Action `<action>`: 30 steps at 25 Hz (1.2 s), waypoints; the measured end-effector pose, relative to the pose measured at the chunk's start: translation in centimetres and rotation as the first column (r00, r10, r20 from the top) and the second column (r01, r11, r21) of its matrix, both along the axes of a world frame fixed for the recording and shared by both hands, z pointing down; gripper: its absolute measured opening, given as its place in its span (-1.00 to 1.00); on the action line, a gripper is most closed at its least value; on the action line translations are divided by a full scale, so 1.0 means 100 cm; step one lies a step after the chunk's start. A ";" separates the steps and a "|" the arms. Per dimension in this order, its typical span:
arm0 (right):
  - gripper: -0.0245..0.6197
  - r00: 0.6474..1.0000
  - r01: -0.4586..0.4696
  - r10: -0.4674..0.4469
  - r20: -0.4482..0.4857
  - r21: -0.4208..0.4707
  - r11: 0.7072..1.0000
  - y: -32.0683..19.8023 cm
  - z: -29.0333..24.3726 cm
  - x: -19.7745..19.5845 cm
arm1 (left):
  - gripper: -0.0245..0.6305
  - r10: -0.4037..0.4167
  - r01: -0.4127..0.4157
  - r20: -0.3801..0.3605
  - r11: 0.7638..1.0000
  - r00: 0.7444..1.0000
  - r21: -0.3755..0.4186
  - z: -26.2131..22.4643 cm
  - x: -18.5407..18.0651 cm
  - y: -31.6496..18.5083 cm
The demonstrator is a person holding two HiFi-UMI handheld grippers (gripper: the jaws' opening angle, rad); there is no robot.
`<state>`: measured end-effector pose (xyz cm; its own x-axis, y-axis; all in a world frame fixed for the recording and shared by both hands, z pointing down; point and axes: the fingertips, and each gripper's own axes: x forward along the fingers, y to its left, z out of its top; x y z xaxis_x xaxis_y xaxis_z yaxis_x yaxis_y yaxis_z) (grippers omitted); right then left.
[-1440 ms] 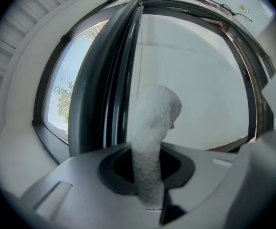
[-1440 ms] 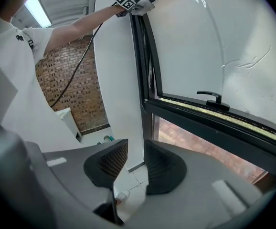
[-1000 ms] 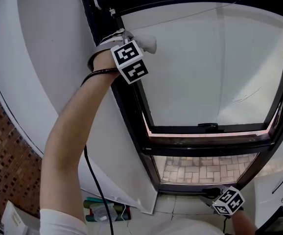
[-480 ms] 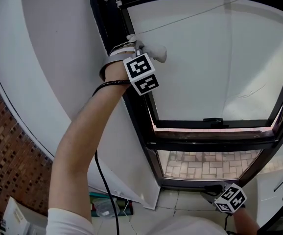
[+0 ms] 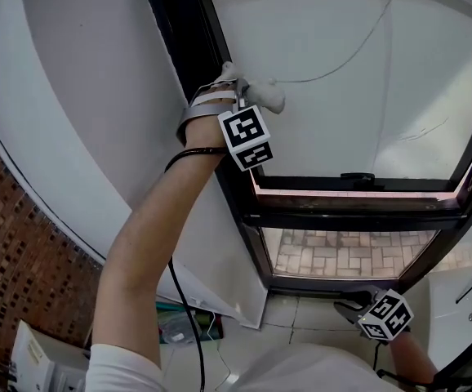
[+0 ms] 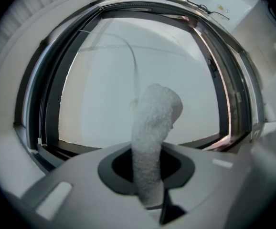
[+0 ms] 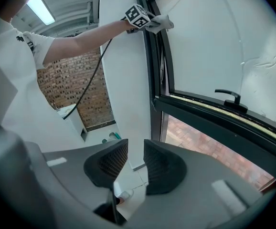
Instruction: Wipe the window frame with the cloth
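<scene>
**Cloth pressed to the left upright of the window**

The person's left arm is stretched up, and the left hand-held gripper [image 5: 242, 88] is clamped tight on a white fluffy cloth [image 5: 265, 93]. In the left gripper view the cloth [image 6: 153, 128] stands up out of the closed jaws as a thick roll, its top end bent over towards the glass. From the head view the cloth sits against the inner edge of the black window frame [image 5: 189, 47], on the left upright, where that upright meets the pale pane. A black cable [image 5: 180, 296] hangs down along the raised arm.

Low down by the sill, the right hand-held gripper [image 5: 357, 309] is well apart from the cloth. In its own view its jaws [image 7: 134, 162] stand a narrow gap apart with nothing between them, only floor showing through.

A small black window handle [image 5: 357, 175] sits on the crossbar of the frame, and below it a lower pane looks onto brick paving [image 5: 342, 265]. A thin cord [image 5: 358, 49] sags across the upper glass. A brick wall [image 5: 15, 247] shows to the left.
</scene>
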<state>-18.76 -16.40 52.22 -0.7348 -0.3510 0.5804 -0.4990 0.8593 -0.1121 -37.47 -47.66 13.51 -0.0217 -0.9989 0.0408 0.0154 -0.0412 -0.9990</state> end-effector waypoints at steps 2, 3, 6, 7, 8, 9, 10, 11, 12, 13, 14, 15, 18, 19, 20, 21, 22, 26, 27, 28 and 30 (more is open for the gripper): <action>-0.60 1.000 0.003 -0.003 0.001 -0.002 1.000 0.000 0.000 -0.001 | -0.64 0.000 0.000 0.009 1.000 1.000 -0.015 0.016 0.000 0.001; -0.60 1.000 0.004 -0.004 0.000 -0.003 1.000 0.001 0.000 -0.002 | -0.64 0.001 -0.001 0.009 1.000 1.000 -0.024 0.024 0.000 0.002; -0.60 1.000 0.012 -0.012 -0.004 -0.002 1.000 0.000 0.000 -0.005 | -0.64 0.001 -0.001 0.001 0.999 1.000 -0.053 0.049 -0.002 0.003; -0.60 1.000 0.015 -0.015 -0.004 -0.002 1.000 -0.001 0.000 -0.006 | -0.64 0.000 0.000 -0.001 0.998 1.000 -0.066 0.059 -0.002 0.003; -0.60 1.000 0.015 -0.015 -0.004 -0.004 1.000 0.000 0.000 -0.007 | -0.64 0.000 0.000 -0.002 0.997 1.000 -0.080 0.071 -0.002 0.003; -0.60 1.000 0.014 -0.014 -0.005 -0.008 1.000 0.001 0.000 -0.007 | -0.64 0.000 0.000 -0.003 0.995 1.000 -0.096 0.083 -0.001 0.004; -0.60 1.000 0.013 -0.013 -0.006 -0.011 1.000 0.002 0.001 -0.006 | -0.64 -0.001 0.000 -0.004 0.994 1.000 -0.110 0.095 -0.001 0.005; -0.60 1.000 0.012 -0.012 -0.008 -0.013 1.000 0.002 0.001 -0.006 | -0.64 -0.003 0.002 -0.006 0.992 1.000 -0.123 0.107 -0.002 0.005; -0.60 1.000 0.011 -0.011 -0.009 -0.013 1.000 0.002 0.001 -0.005 | -0.64 -0.006 0.005 -0.009 0.991 1.000 -0.136 0.118 -0.003 0.006; -0.60 1.000 0.008 -0.009 -0.010 -0.014 1.000 0.002 0.002 -0.004 | -0.64 -0.009 0.007 -0.012 0.989 1.000 -0.149 0.130 -0.004 0.006; -0.60 1.000 0.006 -0.006 -0.011 -0.014 1.000 0.002 0.002 -0.003 | -0.64 -0.011 0.009 -0.014 0.987 1.000 -0.163 0.142 -0.004 0.007; -0.60 1.000 0.003 -0.003 -0.012 -0.015 1.000 0.002 0.002 -0.002 | -0.64 -0.013 0.010 -0.015 0.984 1.000 -0.177 0.154 -0.004 0.008; -0.60 1.000 0.000 -0.001 -0.014 -0.019 1.000 0.004 0.002 -0.001 | -0.64 -0.017 0.012 -0.022 0.976 1.000 -0.218 0.189 -0.004 0.010; -0.60 1.000 0.000 0.000 -0.016 -0.021 1.000 0.004 0.002 -0.001 | -0.64 -0.019 0.013 -0.026 0.973 0.999 -0.230 0.200 -0.004 0.010; -0.60 1.000 0.000 0.000 -0.018 -0.022 1.000 0.004 0.002 0.000 | -0.64 -0.021 0.014 -0.029 0.970 0.999 -0.242 0.212 -0.005 0.010; -0.60 1.000 -0.001 0.000 -0.019 -0.023 1.000 0.004 0.002 0.000 | -0.64 -0.024 0.014 -0.033 0.967 0.999 -0.255 0.225 -0.005 0.010; -0.60 1.000 -0.002 0.001 -0.021 -0.024 1.000 0.004 0.002 0.001 | -0.64 -0.027 0.015 -0.039 0.963 0.999 -0.268 0.237 -0.005 0.010; -0.60 0.999 -0.015 0.014 -0.033 -0.031 0.999 0.007 0.003 0.006 | -0.64 -0.043 0.016 -0.071 0.942 0.997 -0.335 0.288 -0.005 0.013; -0.60 0.999 -0.018 0.017 -0.036 -0.034 0.999 0.008 0.003 0.007 | -0.64 -0.047 0.018 -0.076 0.936 0.996 -0.351 0.301 -0.006 0.014; -0.60 0.999 -0.021 0.020 -0.039 -0.037 0.999 0.008 0.004 0.008 | -0.64 -0.053 0.019 -0.082 0.931 0.995 -0.365 0.313 -0.006 0.015; -0.60 0.999 -0.026 0.024 -0.046 -0.041 0.999 0.010 0.004 0.010 | -0.64 -0.064 0.021 -0.099 0.921 0.993 -0.390 0.333 -0.008 0.016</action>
